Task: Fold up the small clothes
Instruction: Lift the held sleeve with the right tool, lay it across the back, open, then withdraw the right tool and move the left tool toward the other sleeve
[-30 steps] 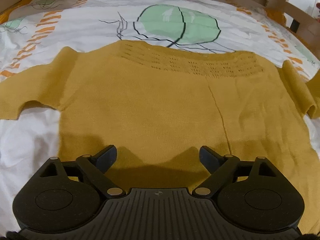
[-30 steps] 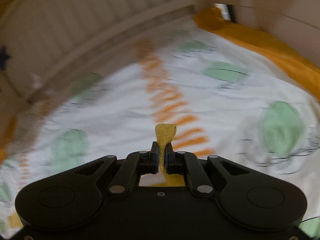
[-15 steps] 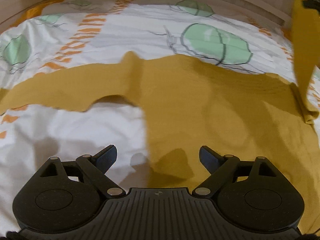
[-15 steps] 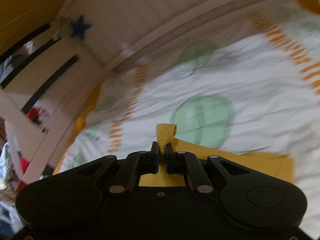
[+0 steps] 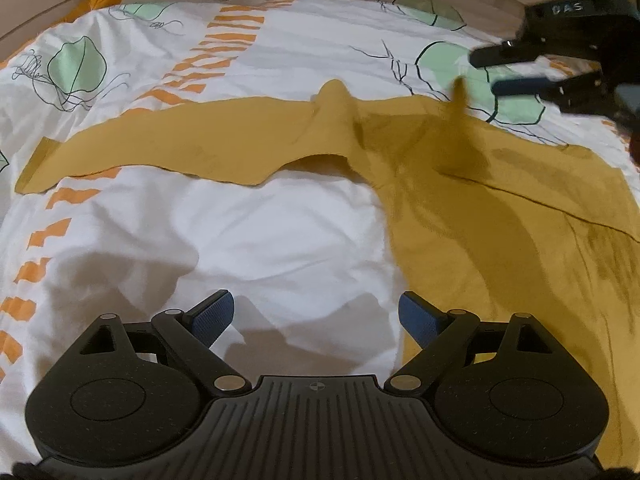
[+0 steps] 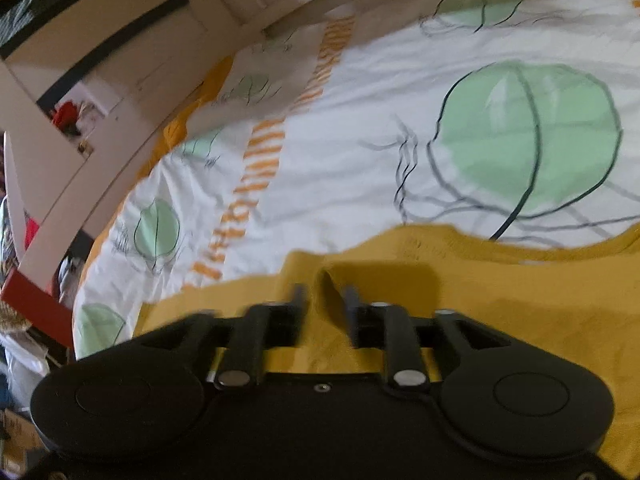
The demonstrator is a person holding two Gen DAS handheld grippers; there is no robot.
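A mustard-yellow knitted top (image 5: 480, 216) lies spread on a bed whose white cover (image 5: 248, 240) is printed with green leaf shapes and bands of orange dashes. Seen from the left wrist, one long sleeve (image 5: 180, 144) stretches flat toward the left side of the bed, while the body of the garment fills the right side, creased and shadowed. The left tongs (image 5: 316, 314) hang low over bare white cover just beside the garment's edge, their blue-padded fingers spread wide with nothing between them. The right tongs (image 6: 322, 300) have just been opening: in their own blurred view the jaws stand parted with a raised fold of yellow fabric (image 6: 330, 284) standing between them, the pads no longer pressing on it. From the left wrist the same right tongs (image 5: 500, 70) appear at the upper right above the far edge of the top, jaws apart, with a blurred peak of cloth (image 5: 460, 92) just beside their tips. A pale wooden bed frame (image 6: 132, 148) runs along the far side of the cover, with furniture and clutter beyond it.
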